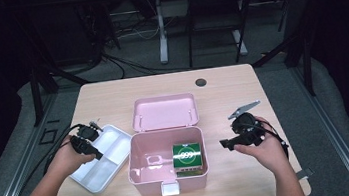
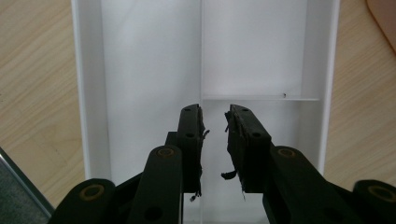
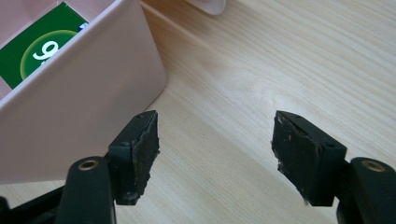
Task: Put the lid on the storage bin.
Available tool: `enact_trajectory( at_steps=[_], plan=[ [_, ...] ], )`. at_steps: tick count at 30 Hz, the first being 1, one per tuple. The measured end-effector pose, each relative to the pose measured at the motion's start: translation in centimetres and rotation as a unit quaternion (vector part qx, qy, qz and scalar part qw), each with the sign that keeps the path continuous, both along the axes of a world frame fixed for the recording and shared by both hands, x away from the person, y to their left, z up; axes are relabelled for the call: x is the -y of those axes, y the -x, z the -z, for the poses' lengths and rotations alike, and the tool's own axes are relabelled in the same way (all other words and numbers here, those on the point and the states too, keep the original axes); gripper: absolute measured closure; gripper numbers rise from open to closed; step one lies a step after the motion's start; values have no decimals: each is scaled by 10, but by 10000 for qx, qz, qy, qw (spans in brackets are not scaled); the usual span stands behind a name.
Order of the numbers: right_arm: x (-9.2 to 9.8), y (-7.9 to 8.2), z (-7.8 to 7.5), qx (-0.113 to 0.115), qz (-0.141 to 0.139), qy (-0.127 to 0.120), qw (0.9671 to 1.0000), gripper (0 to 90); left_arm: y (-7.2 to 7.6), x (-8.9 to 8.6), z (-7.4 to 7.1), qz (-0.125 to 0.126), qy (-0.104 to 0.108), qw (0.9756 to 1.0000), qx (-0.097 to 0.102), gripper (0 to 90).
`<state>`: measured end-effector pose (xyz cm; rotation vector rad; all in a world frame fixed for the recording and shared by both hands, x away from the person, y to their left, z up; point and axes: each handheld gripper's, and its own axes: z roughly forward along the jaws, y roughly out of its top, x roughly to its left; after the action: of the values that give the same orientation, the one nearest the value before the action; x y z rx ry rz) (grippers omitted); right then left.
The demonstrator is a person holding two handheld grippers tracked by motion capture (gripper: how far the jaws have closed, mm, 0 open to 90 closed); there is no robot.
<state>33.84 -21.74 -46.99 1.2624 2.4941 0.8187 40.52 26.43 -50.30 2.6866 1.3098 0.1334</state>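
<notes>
I see a pale pink box [image 1: 144,174] with its pink lid [image 1: 165,112] open behind it. Inside the box lies a green packet [image 1: 187,156] bearing a lighter green circle with white numerals. Left of the box sits a plain white divided tray [image 1: 101,180]. The table [image 1: 222,92] under the box is light wood with fine grain. Both my grippers [image 2: 215,135] [image 3: 215,154] have black jaws with frayed black pads.

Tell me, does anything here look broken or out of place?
The black pads on the left gripper look frayed, with shreds hanging off. The white tray sits askew beside the pink box. Otherwise nothing stands out.
</notes>
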Motion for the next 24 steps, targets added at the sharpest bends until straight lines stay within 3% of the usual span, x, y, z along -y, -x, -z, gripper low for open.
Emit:
enact_trajectory(
  at_steps=[19, 24],
  plan=[
    [2, -1, 2, -33, -2, -58, 10000, 311, -14, 3, 19, -21, -308, 9988, -371, 793],
    [1, -1, 2, -28, 6, -47, 10000, 311, -15, 0, 27, -111, -225, 9987, -445, 807]
  ],
)
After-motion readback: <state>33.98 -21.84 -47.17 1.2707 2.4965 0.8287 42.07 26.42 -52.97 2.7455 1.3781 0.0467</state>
